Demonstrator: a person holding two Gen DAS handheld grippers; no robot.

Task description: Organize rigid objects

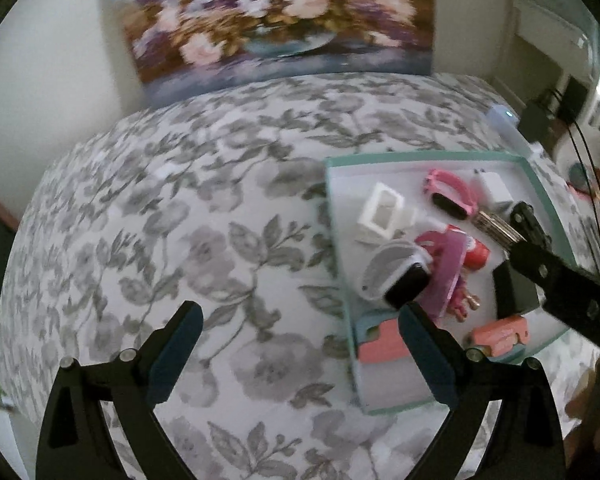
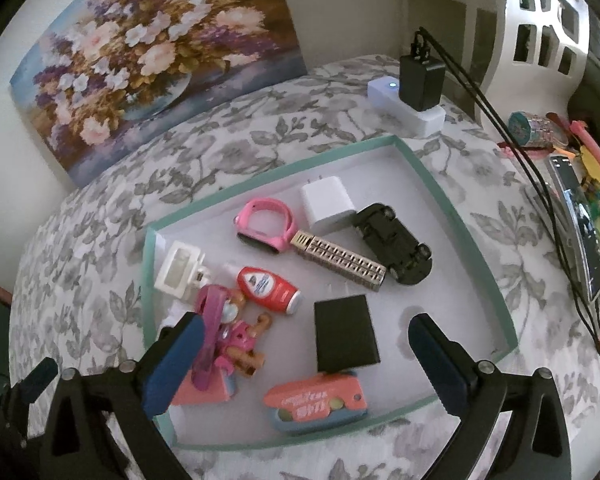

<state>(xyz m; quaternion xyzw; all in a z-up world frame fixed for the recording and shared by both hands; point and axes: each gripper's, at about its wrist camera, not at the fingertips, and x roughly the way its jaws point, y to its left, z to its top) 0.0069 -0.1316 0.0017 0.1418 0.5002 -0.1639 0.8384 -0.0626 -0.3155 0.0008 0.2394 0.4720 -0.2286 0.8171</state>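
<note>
My left gripper [image 1: 300, 352] and right gripper [image 2: 304, 352] gape wide, empty, over the shallow teal-rimmed cardboard tray [image 2: 440, 184]; the glossy red bottle's [image 2: 270, 290] label is unreadable.

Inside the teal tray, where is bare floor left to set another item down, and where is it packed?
Bare floor lies in the teal tray's far corner behind the white charger, and along its right wall past the black toy car. It is crowded on the left, around the red bottle and pink figure.
</note>
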